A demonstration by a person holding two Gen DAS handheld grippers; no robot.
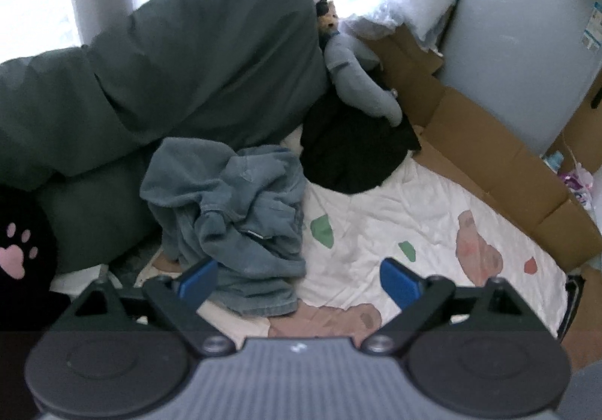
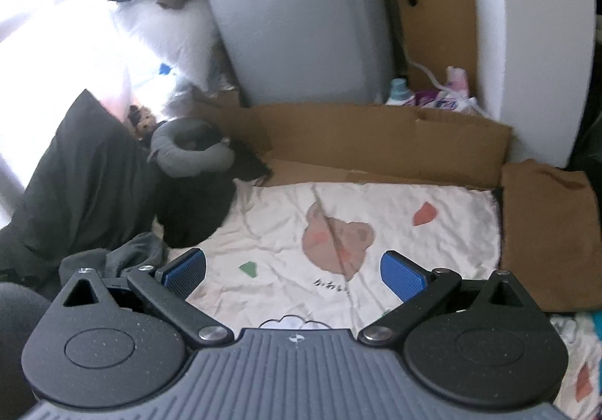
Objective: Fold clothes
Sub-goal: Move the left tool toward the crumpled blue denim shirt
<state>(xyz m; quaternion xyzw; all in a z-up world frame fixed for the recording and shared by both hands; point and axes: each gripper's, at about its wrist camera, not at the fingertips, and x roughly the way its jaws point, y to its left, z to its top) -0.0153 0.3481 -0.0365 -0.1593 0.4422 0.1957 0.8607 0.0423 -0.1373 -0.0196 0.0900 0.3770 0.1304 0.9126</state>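
A crumpled blue-grey garment (image 1: 233, 209) lies in a heap on the white sheet with bear prints (image 1: 395, 217). My left gripper (image 1: 299, 279) hovers over its near edge, jaws wide, the left blue pad (image 1: 197, 279) over the cloth and the right pad over bare sheet; nothing is pinched. In the right wrist view only a corner of the garment (image 2: 124, 254) shows at the left. My right gripper (image 2: 293, 275) stands open above the bear print (image 2: 338, 235), with nothing between its fingers.
Dark green pillows (image 1: 169, 74) lean behind the garment. A black cloth (image 1: 350, 153) and a grey neck pillow (image 1: 361, 81) lie at the back. Cardboard (image 2: 376, 141) lines the far edge, with a grey wrapped mattress (image 2: 301, 17) behind. A folded brown garment (image 2: 549, 232) sits at the right.
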